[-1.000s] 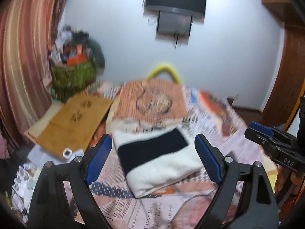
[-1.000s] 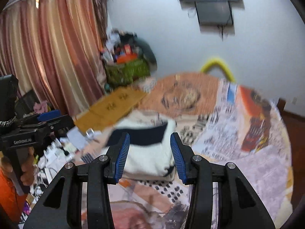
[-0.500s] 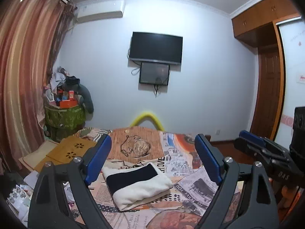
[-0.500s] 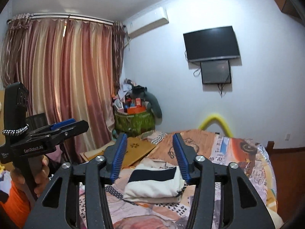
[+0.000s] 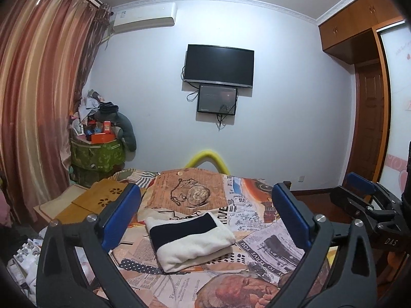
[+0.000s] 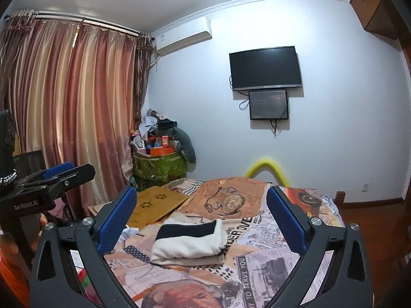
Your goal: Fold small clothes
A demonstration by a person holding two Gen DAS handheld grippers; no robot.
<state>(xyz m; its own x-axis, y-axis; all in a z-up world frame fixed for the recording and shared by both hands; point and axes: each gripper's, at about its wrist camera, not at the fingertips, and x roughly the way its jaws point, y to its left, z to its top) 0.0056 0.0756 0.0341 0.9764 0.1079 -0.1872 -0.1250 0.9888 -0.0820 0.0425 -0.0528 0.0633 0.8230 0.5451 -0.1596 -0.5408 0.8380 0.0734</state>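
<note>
A folded white garment with a dark band (image 5: 191,238) is seen lying on the bed (image 5: 269,251). Both the left claw (image 5: 205,218) and right claw (image 6: 201,218) are opening, held above it, nothing gripped.

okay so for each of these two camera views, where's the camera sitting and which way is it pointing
Left wrist: on the left gripper, facing along the bed to the television wall; its opening jaws and the right gripper show.
Right wrist: on the right gripper, facing likewise; its opening jaws, the left gripper and a hand show.
Shared: the folded garment, gripped by neither.
</note>
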